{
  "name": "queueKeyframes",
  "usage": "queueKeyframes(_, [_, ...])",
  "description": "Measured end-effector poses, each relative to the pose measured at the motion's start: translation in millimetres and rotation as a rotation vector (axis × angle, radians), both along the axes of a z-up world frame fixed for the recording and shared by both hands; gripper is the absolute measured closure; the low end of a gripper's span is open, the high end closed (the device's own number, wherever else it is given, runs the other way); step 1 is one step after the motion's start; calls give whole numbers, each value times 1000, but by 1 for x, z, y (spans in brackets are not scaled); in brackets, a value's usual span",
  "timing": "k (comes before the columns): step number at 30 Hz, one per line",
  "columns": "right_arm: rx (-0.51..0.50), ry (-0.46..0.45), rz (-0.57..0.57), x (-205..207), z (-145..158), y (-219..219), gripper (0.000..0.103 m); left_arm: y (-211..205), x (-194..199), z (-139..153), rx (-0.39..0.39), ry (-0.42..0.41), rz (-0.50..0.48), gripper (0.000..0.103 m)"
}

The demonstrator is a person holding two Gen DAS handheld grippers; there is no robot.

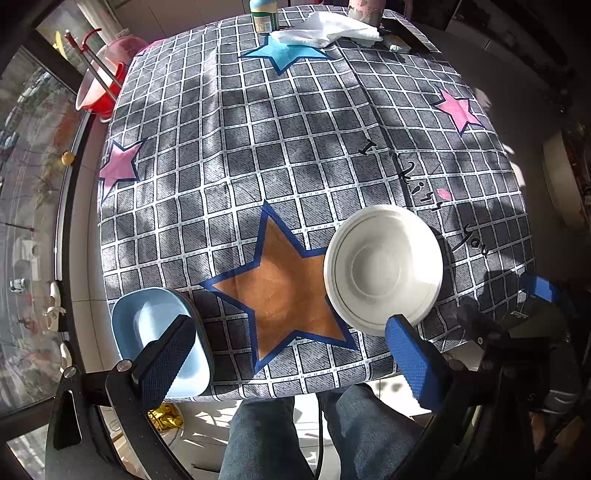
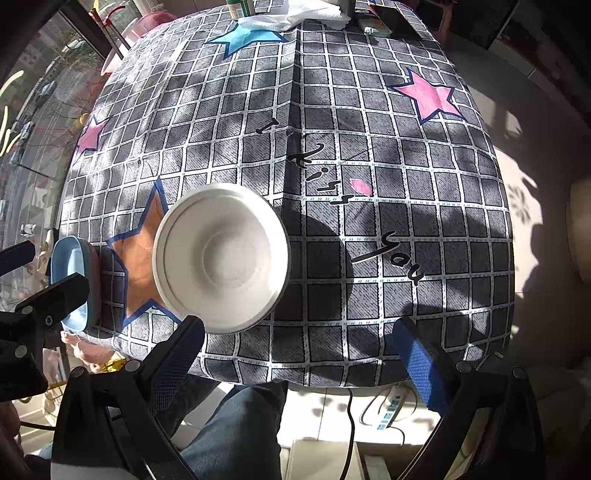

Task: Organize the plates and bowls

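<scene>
A white round plate (image 1: 384, 269) lies on the checked tablecloth near the front edge; it also shows in the right wrist view (image 2: 221, 258). A light blue squarish bowl (image 1: 147, 325) sits at the front left corner, also seen in the right wrist view (image 2: 70, 266). My left gripper (image 1: 291, 354) is open and empty above the front edge, its left finger over the blue bowl, its right finger at the plate's near rim. My right gripper (image 2: 306, 354) is open and empty, its left finger just below the plate's near rim.
The tablecloth (image 1: 258, 147) has star prints. At the far edge are a bottle (image 1: 264, 14), a white cloth (image 1: 328, 29) and a dark flat object (image 1: 406, 35). A red bucket (image 1: 99, 85) stands off the table's far left. A person's legs (image 1: 277, 435) are below the front edge.
</scene>
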State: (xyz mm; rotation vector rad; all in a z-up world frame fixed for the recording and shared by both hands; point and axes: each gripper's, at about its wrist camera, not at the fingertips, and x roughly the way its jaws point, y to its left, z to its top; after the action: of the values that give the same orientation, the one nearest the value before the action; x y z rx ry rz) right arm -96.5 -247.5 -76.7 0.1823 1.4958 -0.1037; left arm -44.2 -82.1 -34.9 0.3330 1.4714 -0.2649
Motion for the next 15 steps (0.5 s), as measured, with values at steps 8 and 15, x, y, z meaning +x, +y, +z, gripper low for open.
queueKeyframes(8, [40,3,-80,2,7,-16,1,2,0,8,4,-26,2,0])
queueKeyframes(15, [31,20,-64,-6,6,-14,1,0,-5,5,-3,-8,1,0])
